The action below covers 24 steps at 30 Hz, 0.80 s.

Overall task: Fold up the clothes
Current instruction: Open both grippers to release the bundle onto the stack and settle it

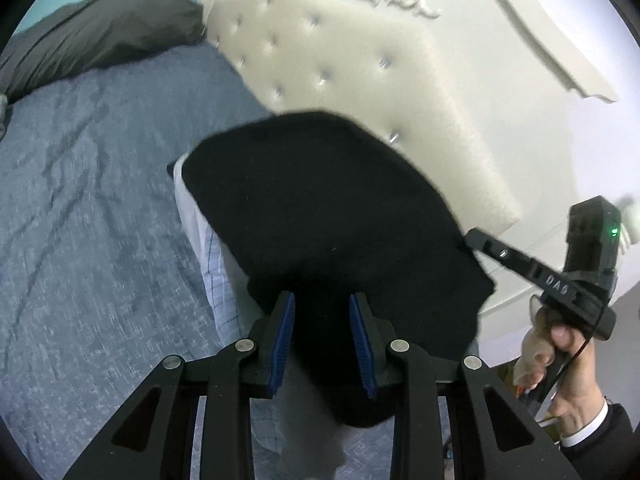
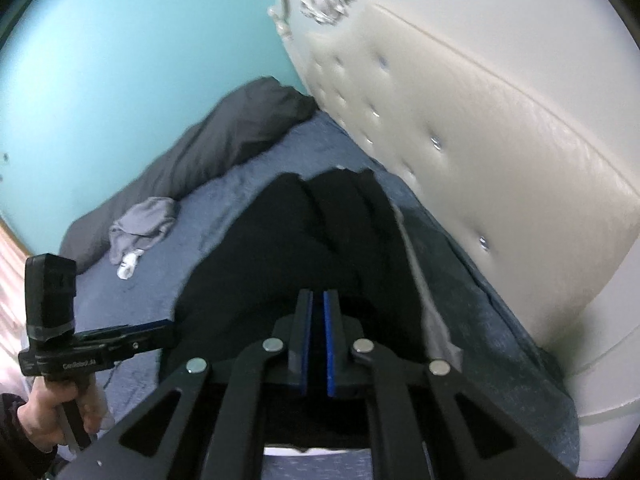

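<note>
A black garment point(image 1: 332, 216) is held up over the blue-grey bed point(image 1: 92, 184). My left gripper point(image 1: 322, 300) has its blue pads apart, with a bunch of the black cloth passing between them. My right gripper point(image 2: 318, 298) is shut on an edge of the same black garment point(image 2: 304, 240). The right gripper also shows in the left wrist view point(image 1: 476, 240), pinching the cloth's right corner. The left gripper shows in the right wrist view point(image 2: 164, 326) at the cloth's left edge. A white checked cloth point(image 1: 212, 256) lies under the black one.
A cream tufted headboard point(image 1: 360, 72) stands on the right. A dark grey pillow point(image 2: 200, 152) lies at the far end of the bed by the turquoise wall point(image 2: 140, 48). A crumpled grey garment point(image 2: 140, 224) lies near the pillow.
</note>
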Each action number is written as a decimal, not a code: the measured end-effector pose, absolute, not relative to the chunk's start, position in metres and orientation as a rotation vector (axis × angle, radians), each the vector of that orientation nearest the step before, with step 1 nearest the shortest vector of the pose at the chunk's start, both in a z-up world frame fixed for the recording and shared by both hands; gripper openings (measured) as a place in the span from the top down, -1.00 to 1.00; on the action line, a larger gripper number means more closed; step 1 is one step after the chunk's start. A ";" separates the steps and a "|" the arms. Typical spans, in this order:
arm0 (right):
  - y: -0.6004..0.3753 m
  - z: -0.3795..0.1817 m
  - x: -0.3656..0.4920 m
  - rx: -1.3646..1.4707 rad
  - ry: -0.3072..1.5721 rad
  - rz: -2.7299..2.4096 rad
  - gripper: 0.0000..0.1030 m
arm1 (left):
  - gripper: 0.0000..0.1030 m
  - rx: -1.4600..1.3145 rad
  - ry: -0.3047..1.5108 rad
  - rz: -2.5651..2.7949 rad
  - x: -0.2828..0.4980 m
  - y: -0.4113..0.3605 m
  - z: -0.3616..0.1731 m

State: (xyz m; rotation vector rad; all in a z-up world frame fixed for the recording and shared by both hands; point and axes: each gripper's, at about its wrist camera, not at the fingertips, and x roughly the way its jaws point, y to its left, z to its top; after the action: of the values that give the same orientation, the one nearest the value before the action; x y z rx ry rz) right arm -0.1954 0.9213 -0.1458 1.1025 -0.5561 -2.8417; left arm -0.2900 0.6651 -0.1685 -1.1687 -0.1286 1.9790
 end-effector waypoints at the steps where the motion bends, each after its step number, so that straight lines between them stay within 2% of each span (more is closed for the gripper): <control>1: 0.916 -0.145 -0.195 1.101 -0.540 -2.833 0.93 | 0.39 -1.157 -0.122 1.974 -0.286 0.665 -0.165; 8: 0.895 -0.166 -0.192 1.166 -0.446 -2.825 0.93 | 0.40 -1.140 -0.035 1.925 -0.265 0.679 -0.169; 17: 0.890 -0.197 -0.183 1.164 -0.399 -2.873 0.95 | 0.40 -1.167 -0.031 1.937 -0.263 0.678 -0.194; 24: 0.898 -0.174 -0.185 1.094 -0.441 -2.894 0.95 | 0.40 -1.160 -0.066 1.953 -0.268 0.674 -0.188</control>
State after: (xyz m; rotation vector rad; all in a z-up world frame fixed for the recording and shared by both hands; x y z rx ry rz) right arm -0.1850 0.8975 -0.1736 1.0939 -0.4407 -2.8941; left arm -0.2684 0.6739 -0.1875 -1.1597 -0.0659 1.9530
